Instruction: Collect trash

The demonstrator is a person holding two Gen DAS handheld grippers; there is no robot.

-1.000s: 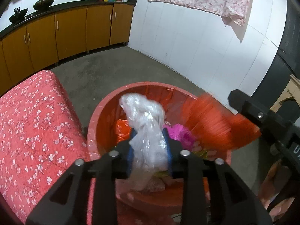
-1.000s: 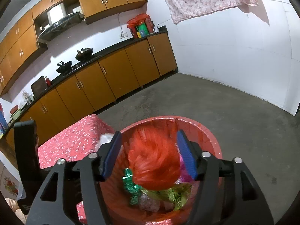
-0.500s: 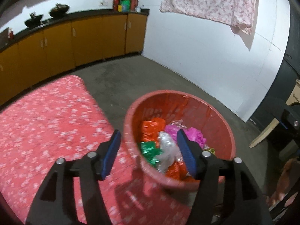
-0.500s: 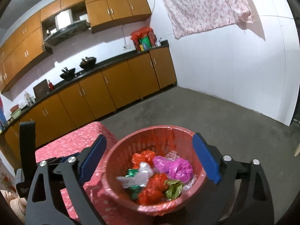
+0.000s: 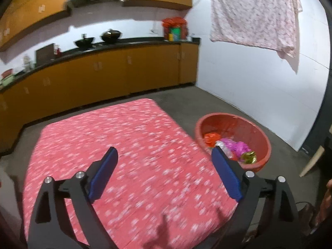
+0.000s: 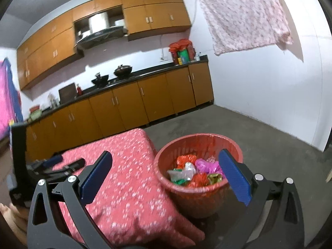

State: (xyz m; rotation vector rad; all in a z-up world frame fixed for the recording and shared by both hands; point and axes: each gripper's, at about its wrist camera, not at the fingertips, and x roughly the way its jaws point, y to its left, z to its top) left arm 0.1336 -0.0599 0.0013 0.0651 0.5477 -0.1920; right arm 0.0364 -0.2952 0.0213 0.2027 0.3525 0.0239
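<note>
**Red basin holds the trash; both grippers empty**

Blue-padded left gripper [image 5: 164, 161]: jaws opening wide, nothing between them. A second ago they pinched a clear plastic bag over the basin; now they hang above the floral-covered table [image 5: 128, 145], its pattern motion-blurred.

Right gripper [image 6: 166, 161]: jaws opening, nothing held. A second ago an orange bag sat between its pads; that bag now lies in the basin.

Red basin [image 6: 166, 188]: on the floor just beside the table's corner, farther from both cameras than before. Contents: trash [image 6: 195, 172] in orange, pink, green, gold and clear wrappers, heaped together, single pieces hard to separate. The right finger [image 6: 234, 176] covers part of the pile.

Left gripper's body, seen from the right wrist at the left edge, partly cut off.

Far: kitchen cabinets [image 6: 145, 99], hanging cloth [image 6: 244, 14].
</note>
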